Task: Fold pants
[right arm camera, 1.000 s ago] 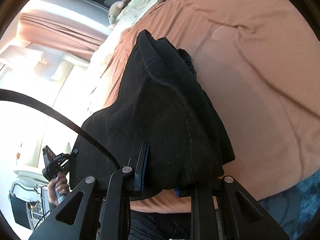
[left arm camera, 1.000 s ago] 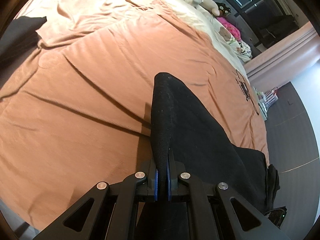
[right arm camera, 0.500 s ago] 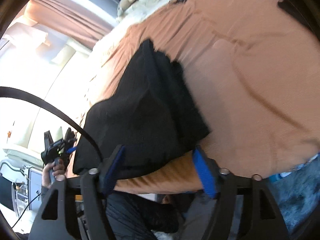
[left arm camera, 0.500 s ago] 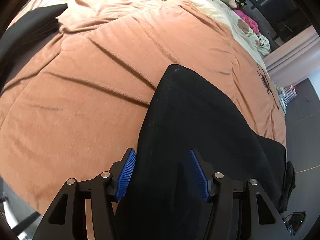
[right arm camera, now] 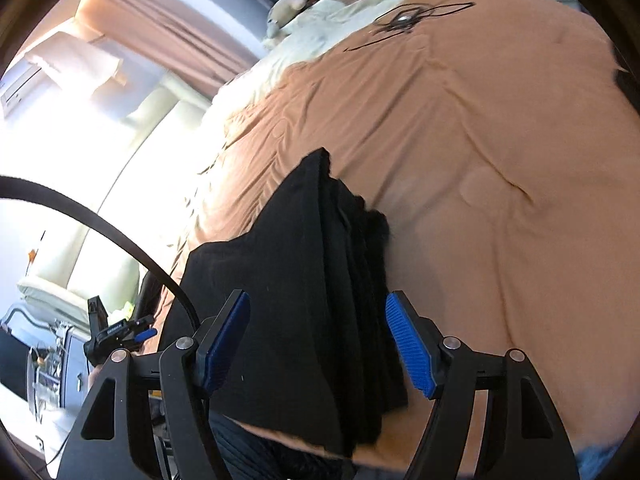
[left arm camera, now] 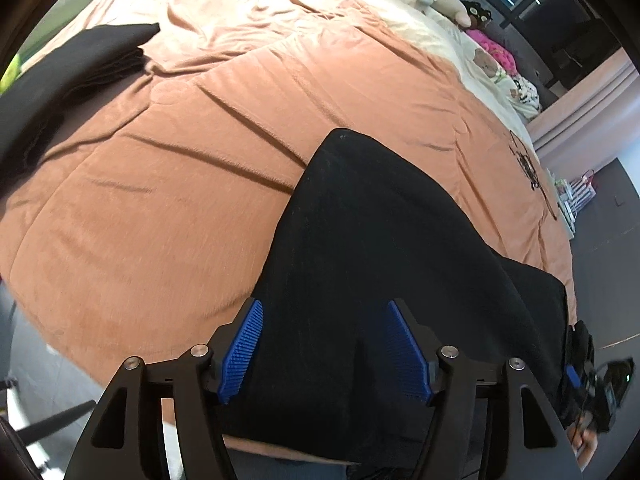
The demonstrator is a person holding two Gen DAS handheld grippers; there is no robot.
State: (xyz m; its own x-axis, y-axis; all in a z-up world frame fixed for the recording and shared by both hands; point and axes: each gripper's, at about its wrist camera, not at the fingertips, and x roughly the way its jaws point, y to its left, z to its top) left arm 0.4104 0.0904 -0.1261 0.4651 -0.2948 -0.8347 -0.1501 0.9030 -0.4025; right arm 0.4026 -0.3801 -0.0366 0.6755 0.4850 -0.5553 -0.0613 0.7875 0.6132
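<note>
Black pants (left arm camera: 380, 240) lie folded on the orange duvet (left arm camera: 160, 200) near the bed's front edge. My left gripper (left arm camera: 325, 308) hovers over their near end. Its jaws are opening, with the cloth below and between the blue pads (left arm camera: 242, 348) but not pinched. In the right wrist view the pants (right arm camera: 312, 260) show stacked layers along their right side. My right gripper (right arm camera: 318, 298) stands open above that end, its pads clear of the cloth. The left gripper (right arm camera: 116, 332) shows small at the lower left of this view, in a hand.
Another dark folded garment (left arm camera: 80, 64) lies at the far left of the bed. Plush toys (left arm camera: 444, 0) and pillows sit at the head end. A black cable (right arm camera: 100, 224) arcs across the right wrist view. Floor lies beyond the bed's right edge (left arm camera: 600, 216).
Both grippers were shut on the pants a second ago; both have let go and opened. The pants dropped flat onto the duvet, and both grippers drew back from them.
</note>
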